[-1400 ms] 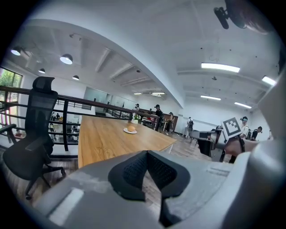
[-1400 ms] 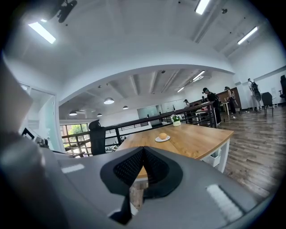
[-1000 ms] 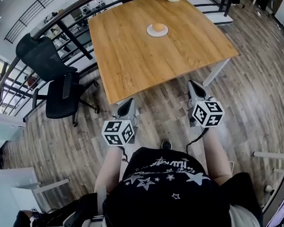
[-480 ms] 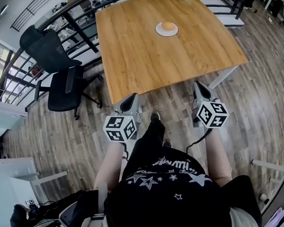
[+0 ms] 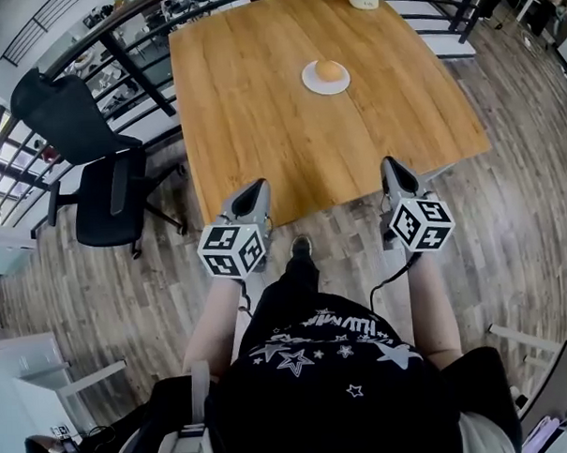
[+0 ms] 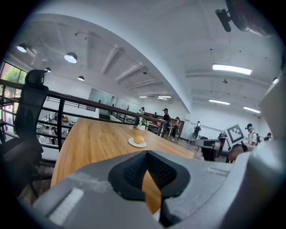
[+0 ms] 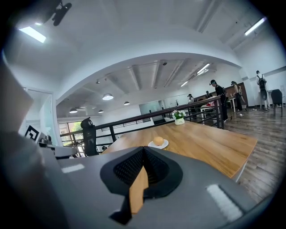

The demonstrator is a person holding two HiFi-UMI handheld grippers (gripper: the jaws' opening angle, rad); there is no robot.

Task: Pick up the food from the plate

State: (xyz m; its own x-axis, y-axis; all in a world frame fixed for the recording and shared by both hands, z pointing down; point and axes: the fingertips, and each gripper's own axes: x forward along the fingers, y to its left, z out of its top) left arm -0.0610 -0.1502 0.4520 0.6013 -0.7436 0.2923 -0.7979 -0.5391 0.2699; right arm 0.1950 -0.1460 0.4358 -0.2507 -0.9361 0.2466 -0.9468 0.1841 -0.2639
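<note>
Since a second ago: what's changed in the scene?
The person stepped toward the table, carrying both tools forward. The left tool and right tool tips, earlier over the floor, now reach its near edge. Nothing was taken hold of or let go. Unchanged: both tools shut and empty, bun on its plate.
</note>
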